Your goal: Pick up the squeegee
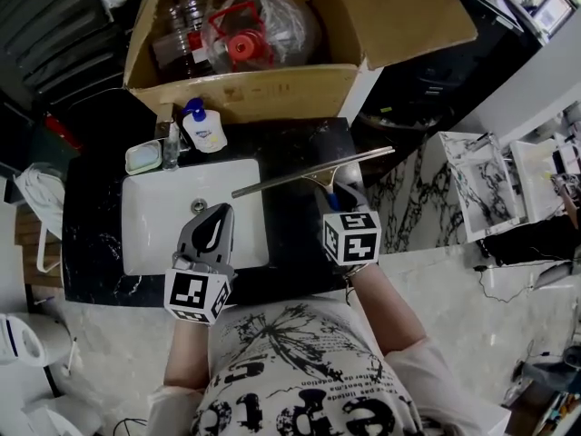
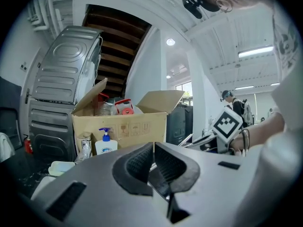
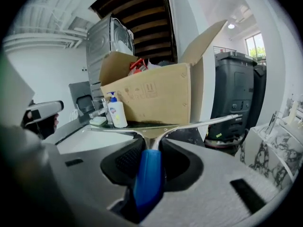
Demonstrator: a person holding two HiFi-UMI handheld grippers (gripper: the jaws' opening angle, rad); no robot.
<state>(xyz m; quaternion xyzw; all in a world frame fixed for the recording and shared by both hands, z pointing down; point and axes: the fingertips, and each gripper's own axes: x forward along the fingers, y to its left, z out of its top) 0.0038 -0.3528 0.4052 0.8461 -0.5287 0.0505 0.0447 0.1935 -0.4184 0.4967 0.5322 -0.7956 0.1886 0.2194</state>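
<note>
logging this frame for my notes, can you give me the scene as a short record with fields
right hand-held gripper: shut on the squeegee by its blue handle
left hand-held gripper: shut, empty, over the sink
squeegee blade: spans sink edge and black counter
behind sink: soap bottle, open cardboard box

You wear a white short-sleeved T-shirt (image 1: 300,361) with black lettering and a dandelion print; your left gripper (image 1: 214,213) and right gripper (image 1: 338,194) are grey, with black ribbed fingers (image 2: 139,164) and black-and-white marker cubes (image 1: 352,236).
</note>
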